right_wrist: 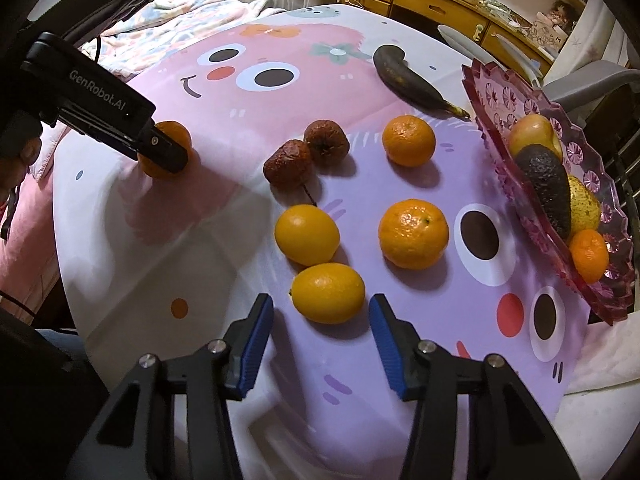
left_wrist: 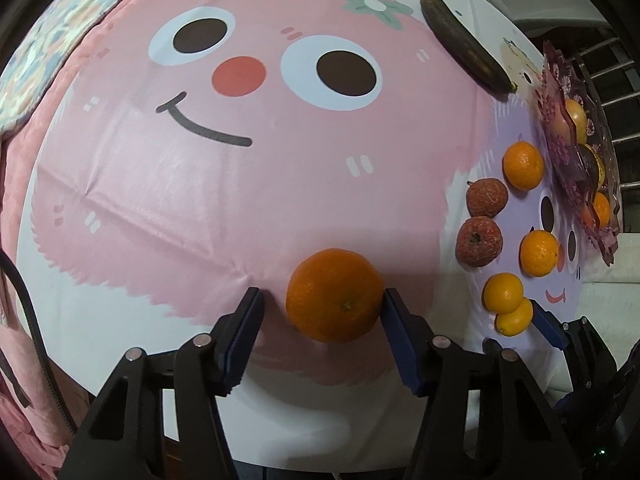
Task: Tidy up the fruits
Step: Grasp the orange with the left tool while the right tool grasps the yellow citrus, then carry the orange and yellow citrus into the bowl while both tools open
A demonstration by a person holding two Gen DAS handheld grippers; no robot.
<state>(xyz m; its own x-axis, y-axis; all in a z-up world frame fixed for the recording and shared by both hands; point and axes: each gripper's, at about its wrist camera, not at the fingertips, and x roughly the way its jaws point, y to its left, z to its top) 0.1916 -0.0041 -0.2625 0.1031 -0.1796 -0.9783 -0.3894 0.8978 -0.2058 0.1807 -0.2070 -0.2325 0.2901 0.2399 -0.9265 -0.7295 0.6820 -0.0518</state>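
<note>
My left gripper [left_wrist: 322, 304] is open around an orange [left_wrist: 334, 294] that rests on the pink cartoon cloth; the right pad touches it and the left pad stands apart. The same orange [right_wrist: 170, 132] shows at the left of the right wrist view, partly hidden by the left gripper [right_wrist: 164, 156]. My right gripper [right_wrist: 320, 314] is open with a yellow lemon [right_wrist: 328, 292] between its fingertips, not squeezed. A second lemon [right_wrist: 307, 233], two oranges [right_wrist: 413, 233] [right_wrist: 408, 140] and two shrivelled red fruits [right_wrist: 306, 152] lie ahead. A pink glass fruit plate [right_wrist: 504, 120] holds several fruits.
A blackened banana [right_wrist: 416, 82] lies at the far side of the table near the plate. A quilted blanket [right_wrist: 172, 28] lies off the table's left edge. A wooden dresser [right_wrist: 440, 4] and a grey chair [right_wrist: 592, 76] stand behind. The table's edge runs close on the right.
</note>
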